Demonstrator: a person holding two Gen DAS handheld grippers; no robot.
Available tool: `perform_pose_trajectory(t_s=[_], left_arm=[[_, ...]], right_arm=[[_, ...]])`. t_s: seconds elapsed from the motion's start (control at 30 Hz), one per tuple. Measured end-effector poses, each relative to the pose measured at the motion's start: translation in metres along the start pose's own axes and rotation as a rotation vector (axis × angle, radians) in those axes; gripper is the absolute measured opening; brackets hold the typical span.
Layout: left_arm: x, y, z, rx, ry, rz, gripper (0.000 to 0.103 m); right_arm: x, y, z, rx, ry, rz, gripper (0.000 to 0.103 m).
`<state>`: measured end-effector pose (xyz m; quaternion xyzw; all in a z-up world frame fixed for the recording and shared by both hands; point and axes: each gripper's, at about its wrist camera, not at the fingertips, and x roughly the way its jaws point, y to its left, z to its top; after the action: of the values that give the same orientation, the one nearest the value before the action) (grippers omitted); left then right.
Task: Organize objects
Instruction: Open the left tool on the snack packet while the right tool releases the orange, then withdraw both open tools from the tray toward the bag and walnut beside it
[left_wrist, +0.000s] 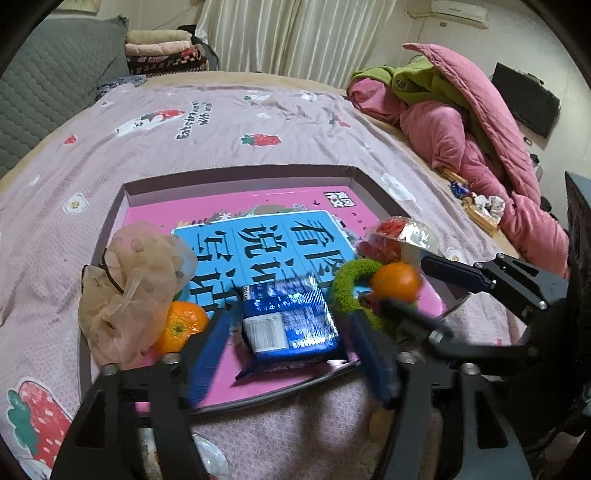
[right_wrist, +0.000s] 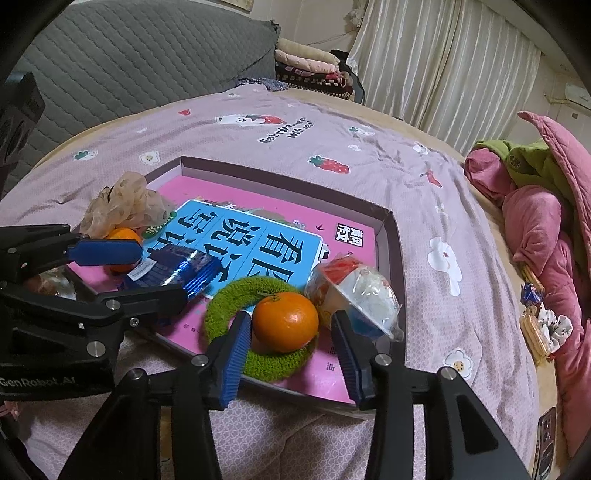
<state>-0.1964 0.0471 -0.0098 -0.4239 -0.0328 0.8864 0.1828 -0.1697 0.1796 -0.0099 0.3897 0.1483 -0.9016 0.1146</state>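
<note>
The bed under its strawberry-print sheet carries a shallow box tray, and inside that lies a pink book with a blue title panel. At the tray's 9 o'clock side a beige dotted scrunchie slumps over the rim, with a mandarin just beside it. My left hand-held gripper hangs released, its blue pads on either side of a blue snack packet without closing on it; the packet rests on the book at the tray's 6 o'clock edge. My right hand-held gripper is also released, fingers flanking a second mandarin that sits in the hollow of a green fuzzy scrunchie. A sealed jelly cup leans at that mandarin's 2 o'clock, touching the right finger.
</note>
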Motion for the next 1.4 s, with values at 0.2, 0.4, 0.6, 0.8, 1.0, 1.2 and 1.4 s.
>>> perform_pose_trajectory(t_s=[0.2,0.4,0.6,0.8,1.0,1.2,1.4], left_arm=[[-0.005,-0.006,-0.001,0.025,-0.010,0.006,0.073],[-0.016,-0.005,0.002,0.022,-0.032,-0.004,0.073],[-0.030,-0.003,0.004,0.013,-0.066,-0.009,0.073],[-0.044,0.000,0.005,0.000,-0.097,-0.005,0.074],[-0.055,0.003,0.004,-0.009,-0.128,0.019,0.075],[-0.065,0.007,0.003,-0.014,-0.146,0.033,0.076],[-0.073,0.015,0.003,-0.025,-0.163,0.046,0.076]], right_arm=[[-0.005,0.010,0.001,-0.038,-0.015,0.025,0.062],[-0.013,0.012,0.004,-0.043,-0.045,0.017,0.062],[-0.023,0.008,0.006,-0.022,-0.082,0.016,0.063],[-0.029,0.009,0.008,-0.020,-0.104,0.019,0.064],[-0.036,0.008,0.010,-0.005,-0.125,0.027,0.066],[-0.042,0.006,0.011,0.013,-0.146,0.038,0.068],[-0.050,0.009,0.012,0.011,-0.174,0.036,0.071]])
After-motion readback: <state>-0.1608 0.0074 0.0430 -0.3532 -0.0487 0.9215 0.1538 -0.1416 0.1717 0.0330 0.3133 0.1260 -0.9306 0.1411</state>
